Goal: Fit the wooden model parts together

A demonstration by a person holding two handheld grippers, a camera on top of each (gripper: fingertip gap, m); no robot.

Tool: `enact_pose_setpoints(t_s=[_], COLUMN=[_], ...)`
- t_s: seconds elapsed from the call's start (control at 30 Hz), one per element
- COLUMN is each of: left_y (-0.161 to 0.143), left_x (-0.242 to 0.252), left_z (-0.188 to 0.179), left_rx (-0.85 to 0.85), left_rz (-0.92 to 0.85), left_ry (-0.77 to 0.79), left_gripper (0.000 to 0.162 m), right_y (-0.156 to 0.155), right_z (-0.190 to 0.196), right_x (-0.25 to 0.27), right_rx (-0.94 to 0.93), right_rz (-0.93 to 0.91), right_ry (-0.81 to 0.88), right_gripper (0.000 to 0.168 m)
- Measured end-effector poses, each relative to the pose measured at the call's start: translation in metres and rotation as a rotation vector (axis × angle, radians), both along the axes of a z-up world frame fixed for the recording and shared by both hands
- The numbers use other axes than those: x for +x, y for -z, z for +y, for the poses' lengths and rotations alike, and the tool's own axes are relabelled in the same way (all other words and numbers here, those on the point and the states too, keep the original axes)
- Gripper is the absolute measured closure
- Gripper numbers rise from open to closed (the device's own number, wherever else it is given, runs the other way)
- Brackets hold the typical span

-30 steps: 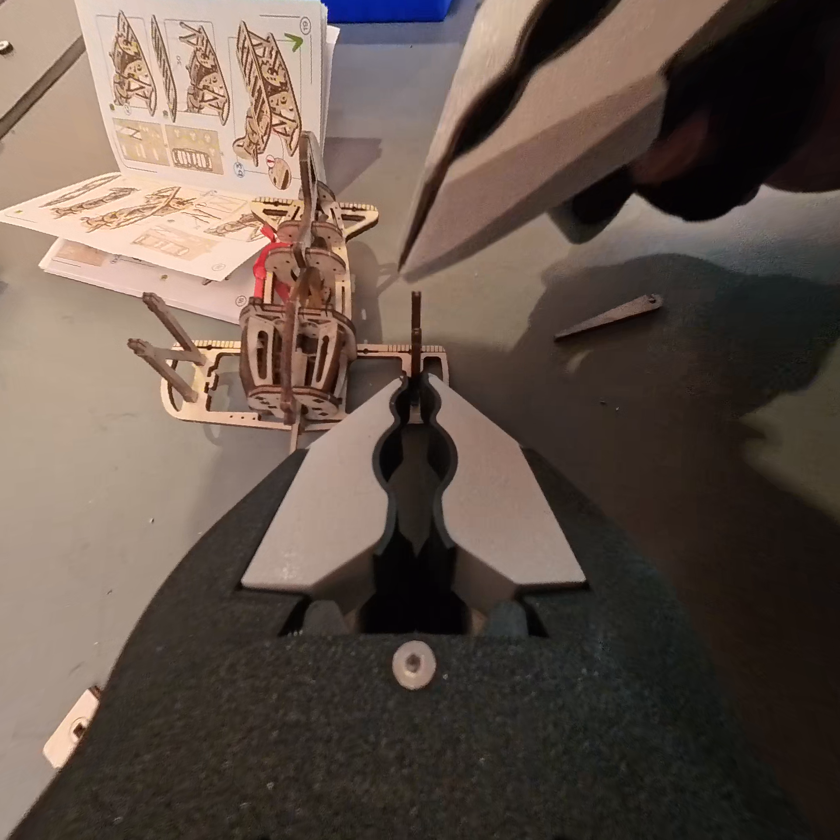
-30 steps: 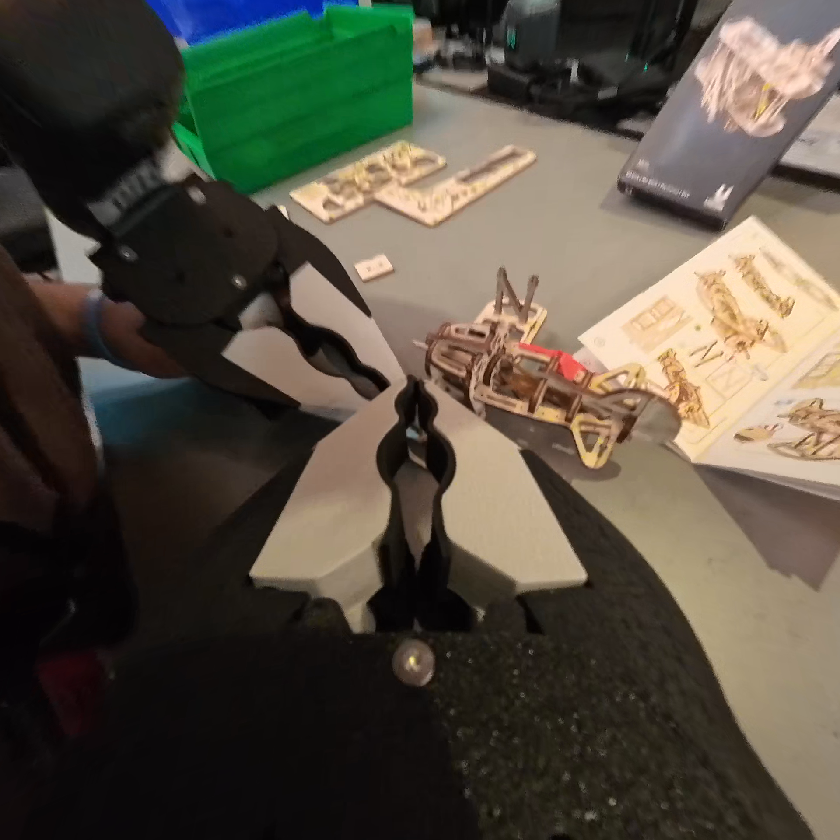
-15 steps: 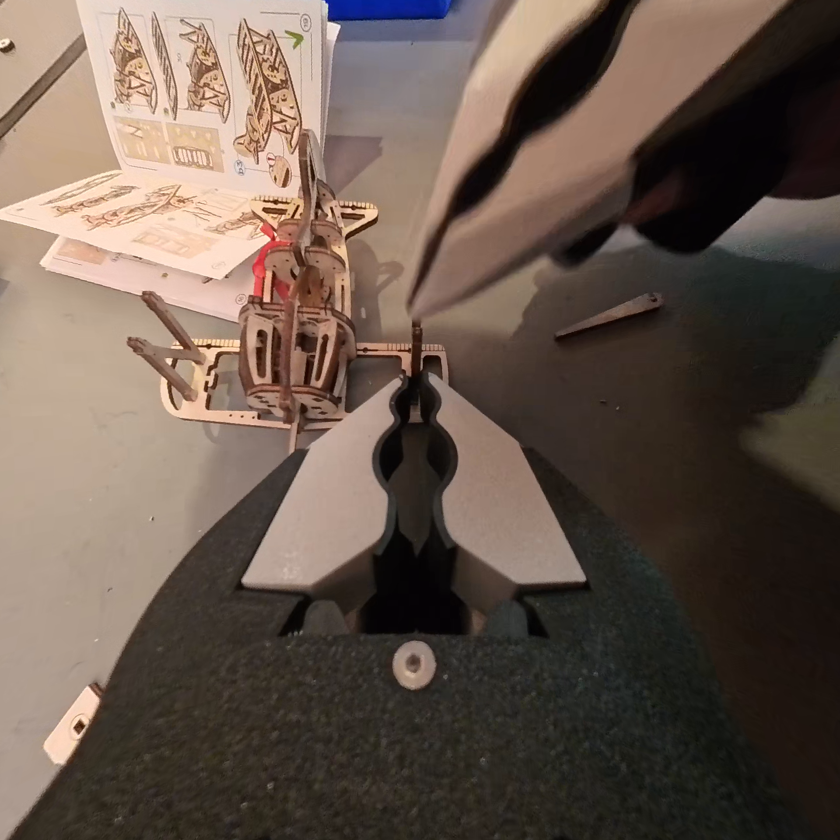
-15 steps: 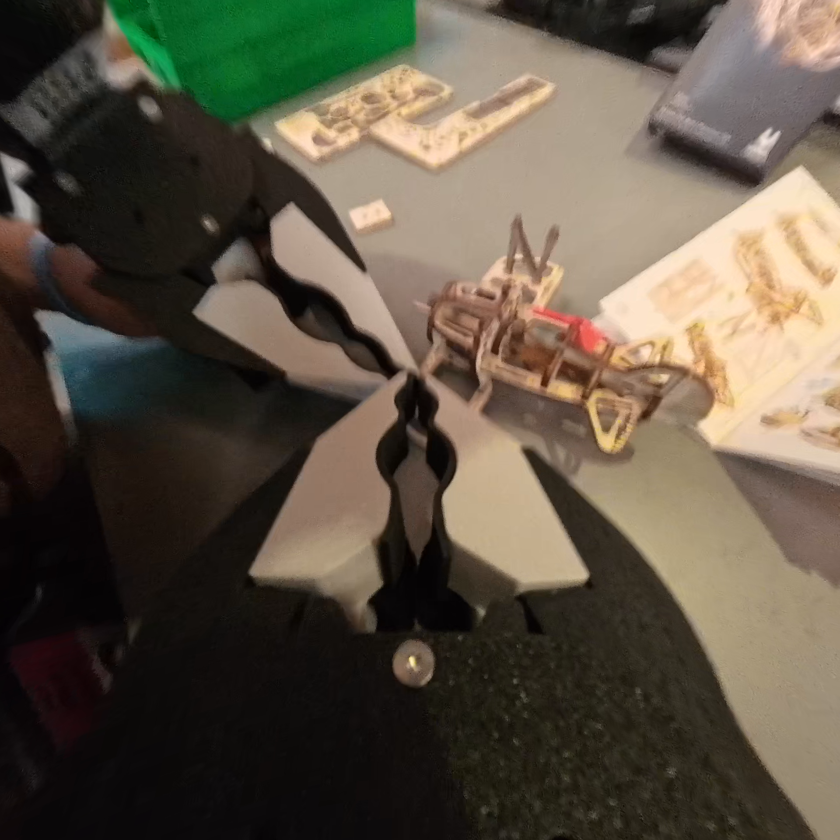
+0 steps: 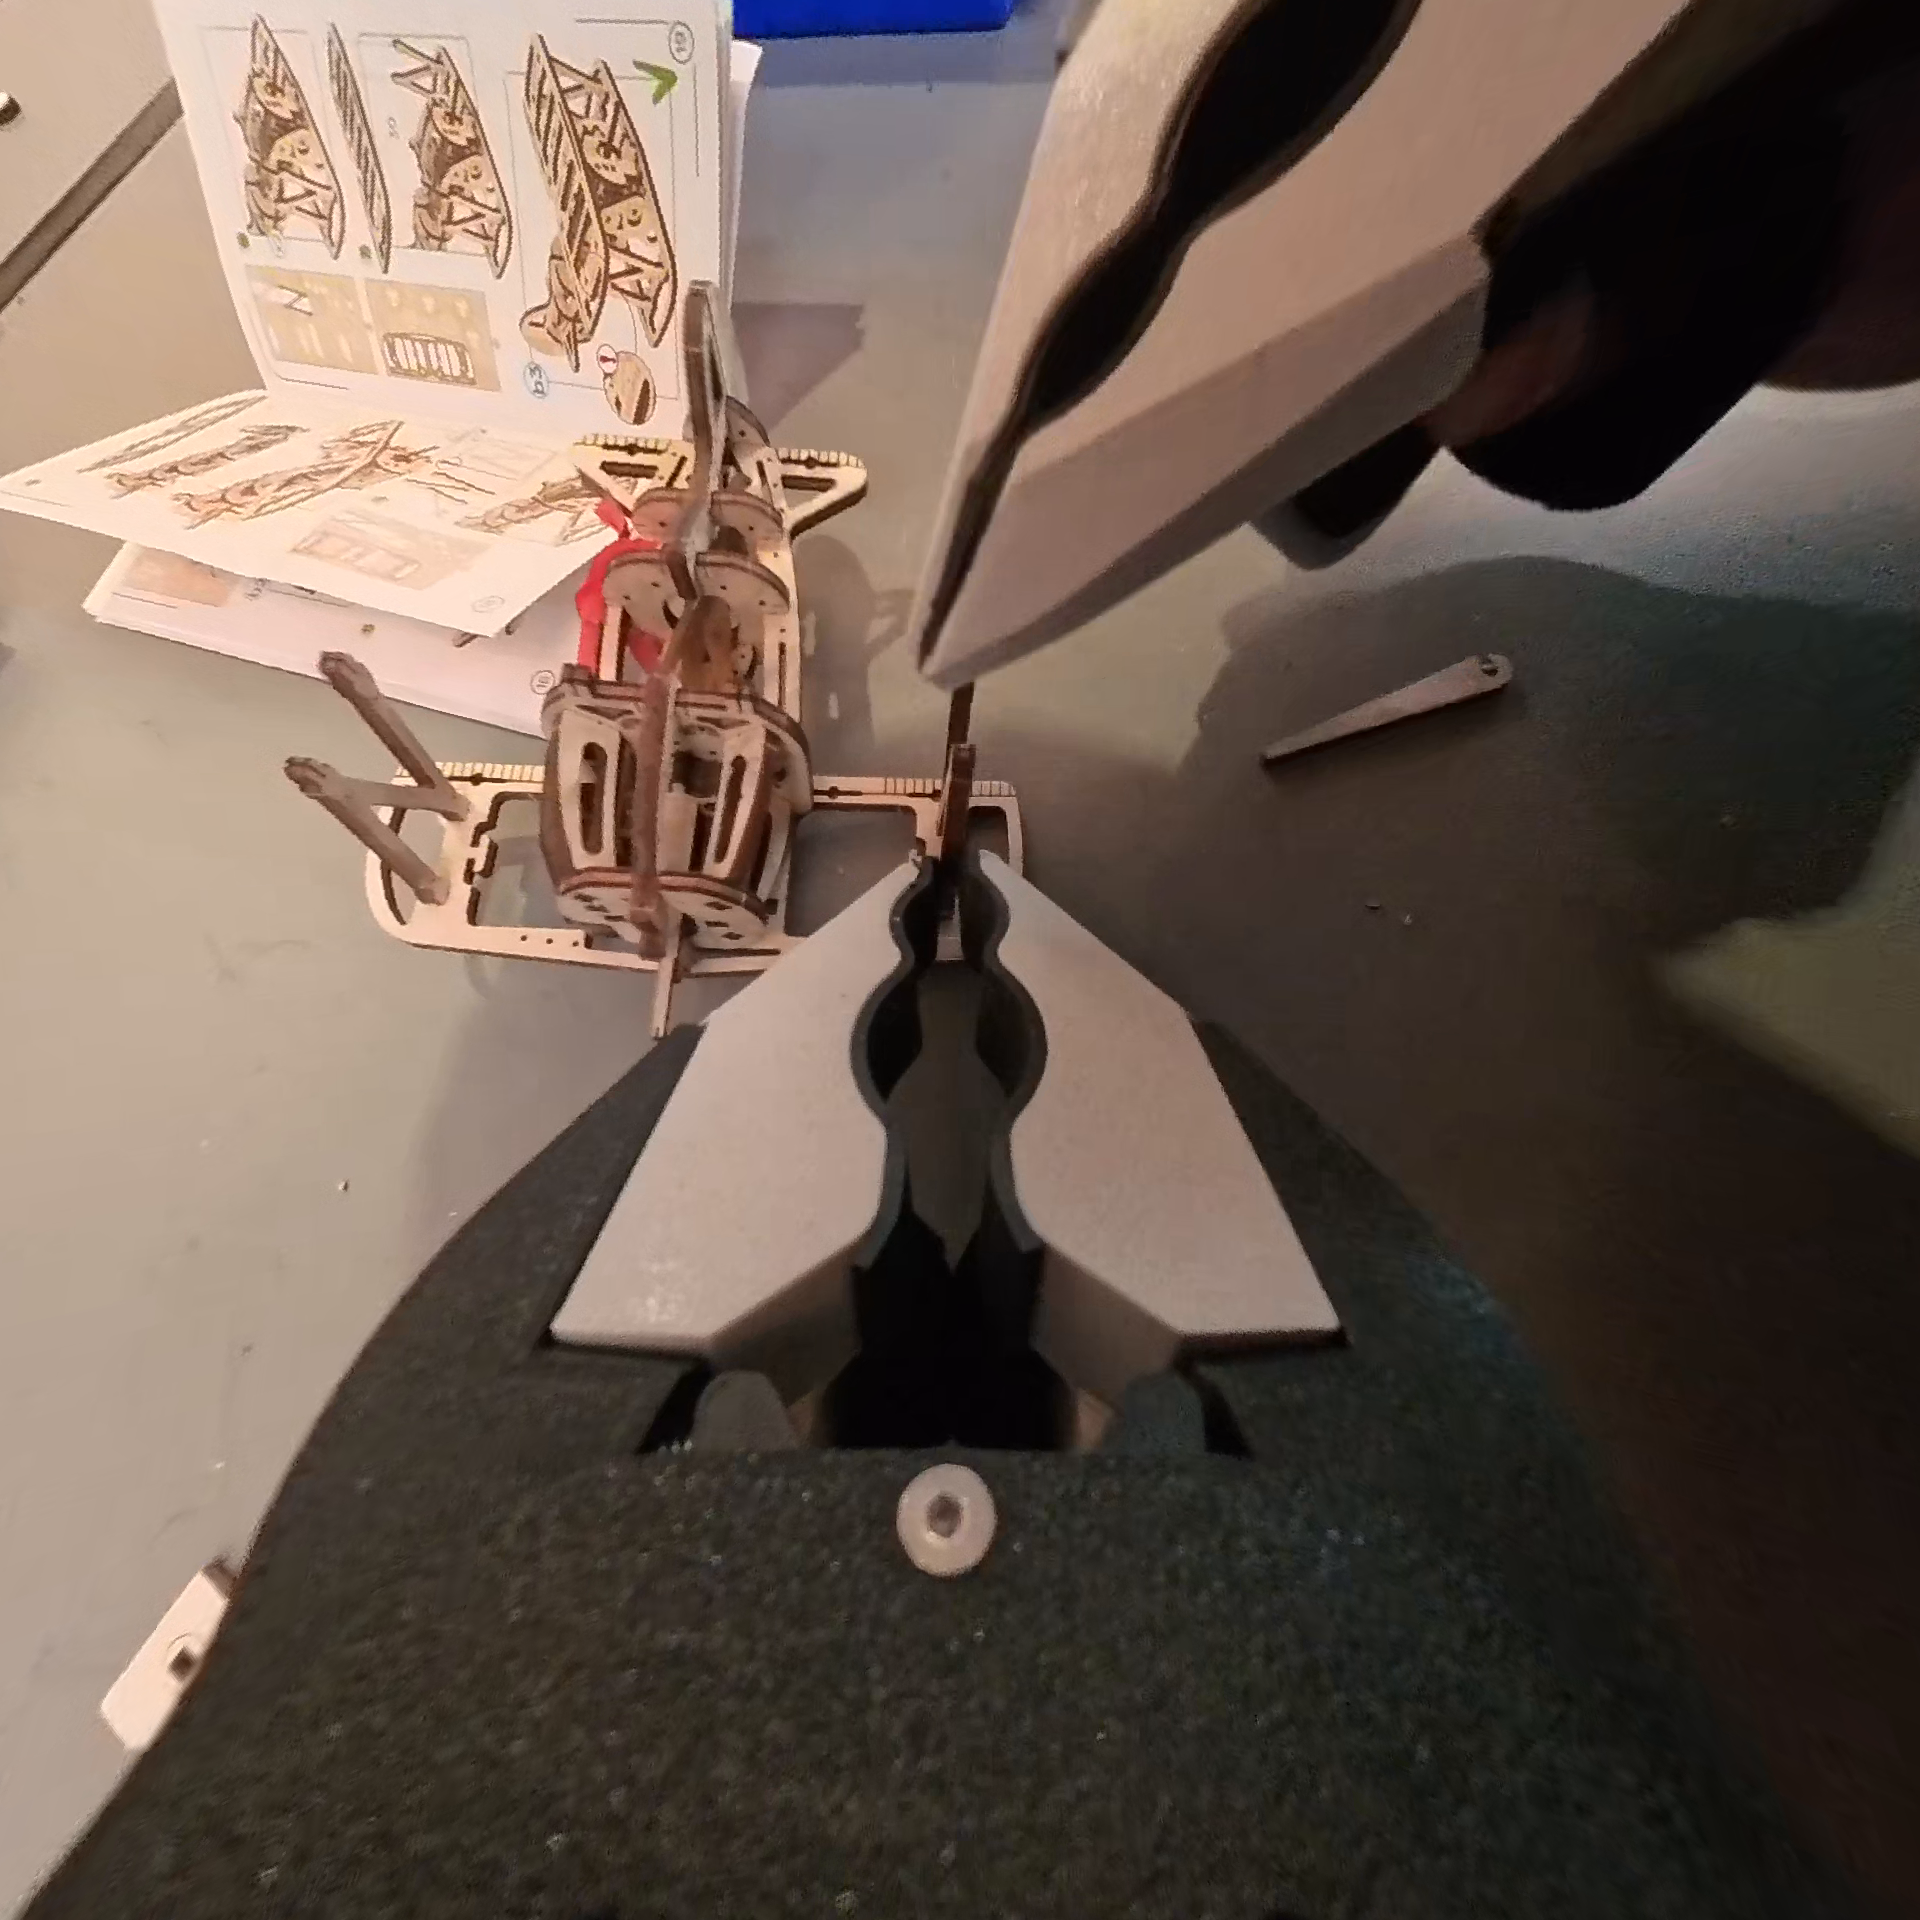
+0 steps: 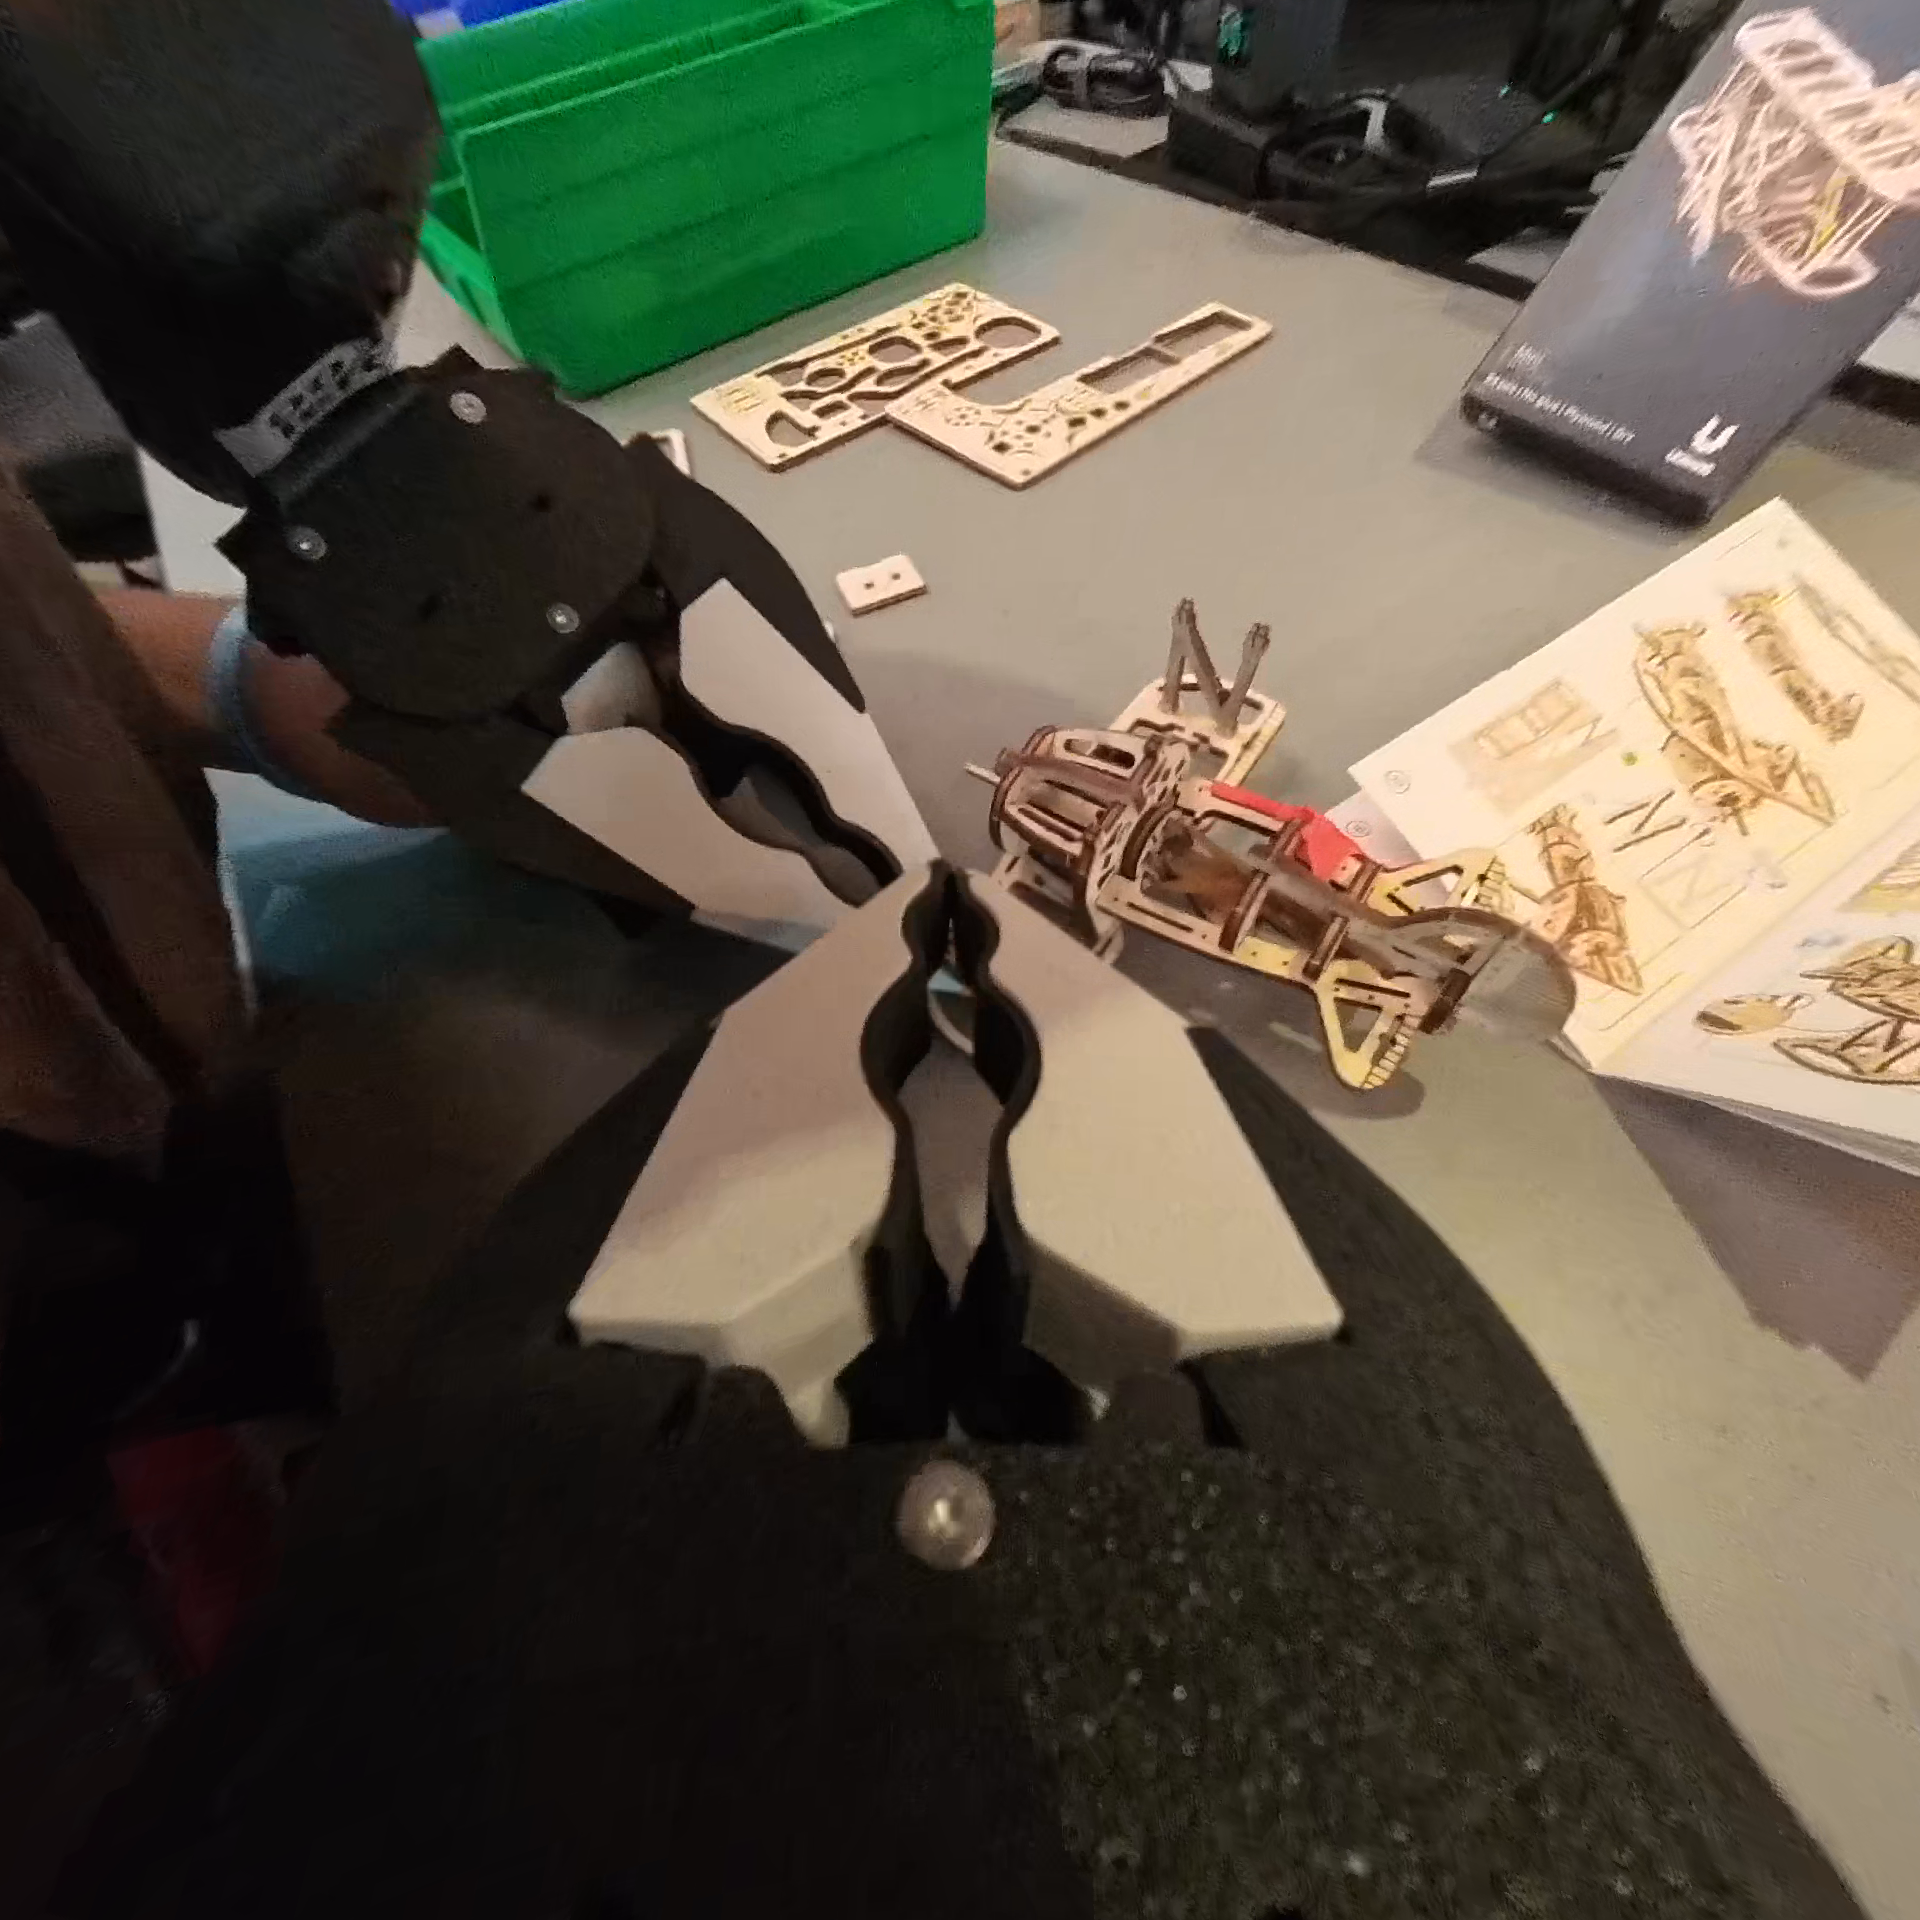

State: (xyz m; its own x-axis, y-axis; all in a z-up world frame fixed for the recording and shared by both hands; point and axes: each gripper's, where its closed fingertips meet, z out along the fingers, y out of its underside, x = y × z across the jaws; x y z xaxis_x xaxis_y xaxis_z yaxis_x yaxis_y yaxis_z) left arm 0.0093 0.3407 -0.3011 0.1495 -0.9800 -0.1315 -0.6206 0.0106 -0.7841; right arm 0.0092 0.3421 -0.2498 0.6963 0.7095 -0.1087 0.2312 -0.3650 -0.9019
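A wooden plane model (image 5: 675, 810) lies on the grey table with its wing plate (image 5: 499, 925) flat. An N-shaped strut (image 5: 384, 769) stands on the wing's left end. My left gripper (image 5: 948, 868) is shut on a thin upright strut (image 5: 958, 774) at the wing's right end. My right gripper (image 5: 935, 665) comes down from the upper right, shut, with its tip at the top of that strut. In the right wrist view my right gripper (image 6: 948, 883) meets the left gripper (image 6: 883, 868) tip to tip beside the model (image 6: 1195, 862); the strut is hidden there.
A loose wooden strut (image 5: 1382, 707) lies to the right. An open instruction booklet (image 5: 312, 312) lies behind the model. In the right wrist view a green bin (image 6: 727, 177), two punched part sheets (image 6: 987, 395), a small plate (image 6: 881, 587) and a dark box (image 6: 1714, 260) stand farther back.
My right gripper has come down and in until its tip reaches the top of the upright strut. My left gripper and the model have stayed put.
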Motion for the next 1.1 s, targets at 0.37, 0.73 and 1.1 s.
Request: enact_pose_setpoints(t_s=[0.37, 0.73, 1.1], left_y=[0.000, 0.001, 0.003], left_x=[0.000, 0.000, -0.002], left_z=[0.000, 0.001, 0.001], left_rx=[0.008, -0.011, 0.024], left_rz=[0.003, 0.003, 0.019], left_ry=[0.057, 0.065, 0.066], left_gripper=[0.159, 0.160, 0.161], right_y=[0.023, 0.038, 0.039], right_z=[0.000, 0.000, 0.000], right_x=[0.003, -0.002, -0.003], right_rx=[-0.059, -0.169, -0.153], right_rz=[-0.537, -0.766, -0.885], right_ry=[-0.432, -0.622, -0.626], right_gripper=[0.157, 0.166, 0.166])
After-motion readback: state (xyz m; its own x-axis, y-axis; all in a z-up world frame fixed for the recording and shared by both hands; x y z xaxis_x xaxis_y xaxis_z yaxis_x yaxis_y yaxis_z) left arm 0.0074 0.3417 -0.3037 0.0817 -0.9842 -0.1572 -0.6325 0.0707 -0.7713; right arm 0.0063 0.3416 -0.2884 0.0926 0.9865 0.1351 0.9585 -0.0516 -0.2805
